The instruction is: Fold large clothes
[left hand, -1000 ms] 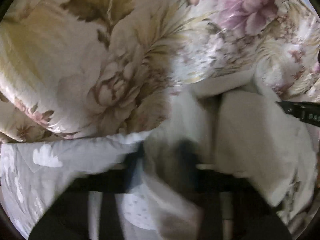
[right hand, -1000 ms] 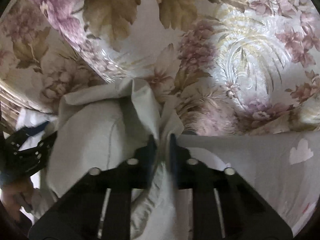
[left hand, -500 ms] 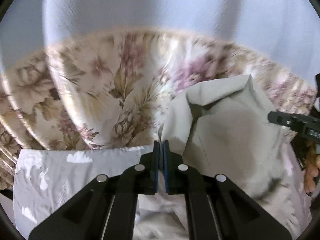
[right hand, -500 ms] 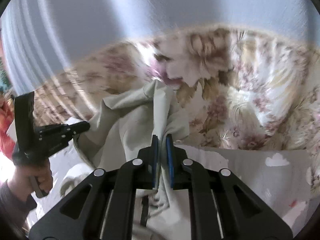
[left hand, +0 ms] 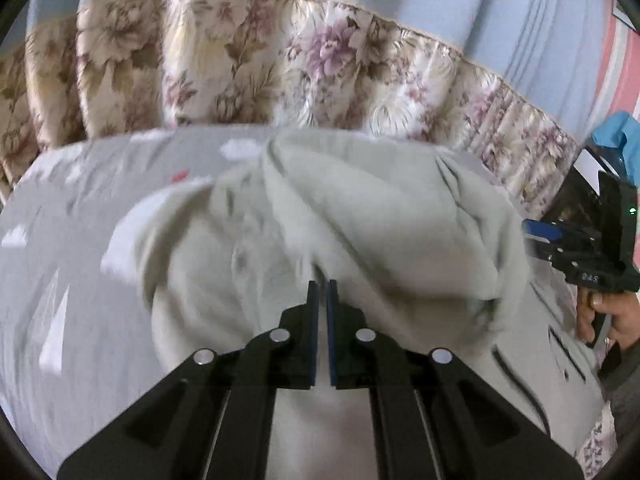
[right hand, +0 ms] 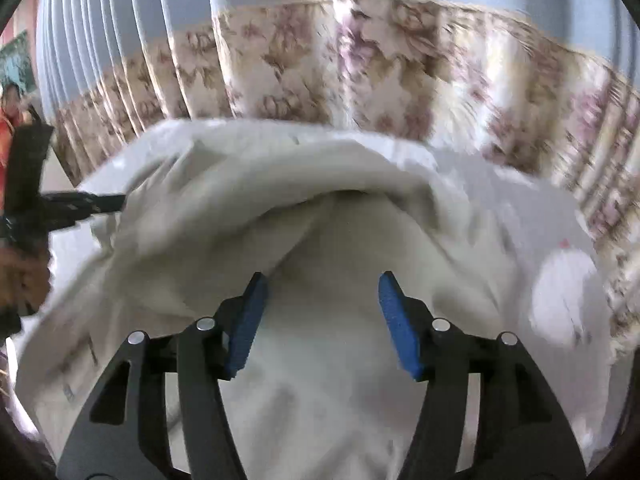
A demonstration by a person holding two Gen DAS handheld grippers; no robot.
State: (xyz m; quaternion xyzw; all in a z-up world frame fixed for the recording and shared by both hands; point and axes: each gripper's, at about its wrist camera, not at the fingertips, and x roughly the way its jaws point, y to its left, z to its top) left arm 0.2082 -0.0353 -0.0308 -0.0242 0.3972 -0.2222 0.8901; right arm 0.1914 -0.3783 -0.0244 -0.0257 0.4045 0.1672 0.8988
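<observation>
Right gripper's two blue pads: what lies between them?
Nothing is pinched. In the right wrist view the right gripper is open, and behind the gap between its pads only the pale garment shows, lying on the bed.

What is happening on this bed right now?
A person with two handheld grippers is folding a pale cream garment on a grey patterned bedsheet. The left gripper is shut, seemingly pinching the cloth. The right gripper is open above a folded layer, holding nothing.
</observation>
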